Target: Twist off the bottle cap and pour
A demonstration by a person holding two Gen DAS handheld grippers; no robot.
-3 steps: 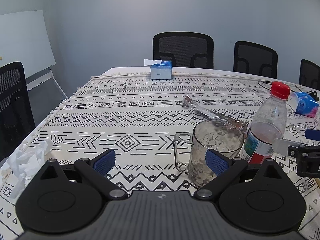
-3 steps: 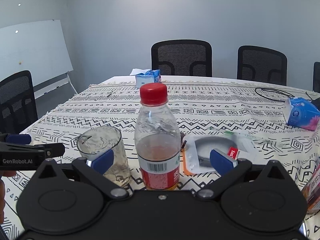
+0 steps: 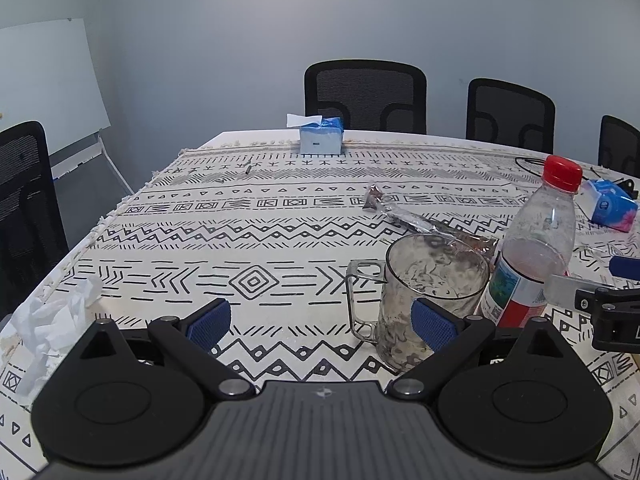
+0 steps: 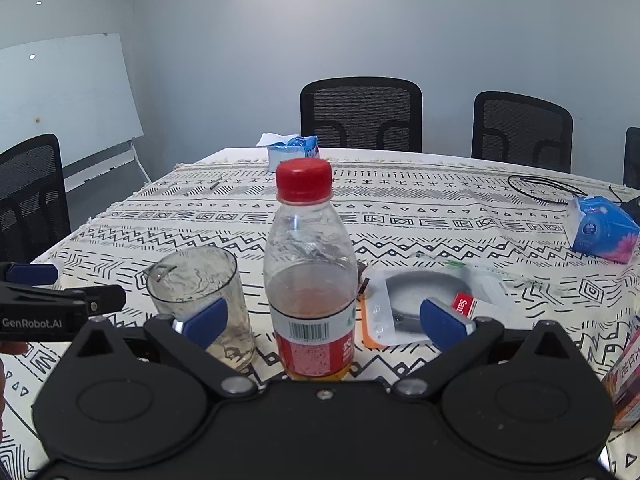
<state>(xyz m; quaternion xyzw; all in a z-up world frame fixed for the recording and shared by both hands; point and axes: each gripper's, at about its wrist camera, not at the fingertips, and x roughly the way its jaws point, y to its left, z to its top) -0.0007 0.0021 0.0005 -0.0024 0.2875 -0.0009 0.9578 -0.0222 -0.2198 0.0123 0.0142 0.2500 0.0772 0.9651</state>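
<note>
A clear plastic bottle (image 4: 310, 280) with a red cap (image 4: 305, 180) and a little amber liquid stands upright on the patterned tablecloth, between the open jaws of my right gripper (image 4: 323, 322), which do not touch it. A clear glass mug (image 4: 200, 296) stands just left of the bottle. In the left wrist view the mug (image 3: 430, 292) with its handle (image 3: 360, 300) stands in front of the right fingertip of my open, empty left gripper (image 3: 322, 324), and the bottle (image 3: 532, 248) is to its right.
A foil wrapper (image 3: 420, 220) lies behind the mug. A plastic packet (image 4: 424, 300) lies right of the bottle. Tissue packs (image 4: 602, 232) (image 3: 320, 138) sit at the right and far edge. Crumpled paper (image 3: 52, 320) is at the left edge. Black chairs (image 4: 360, 116) surround the table.
</note>
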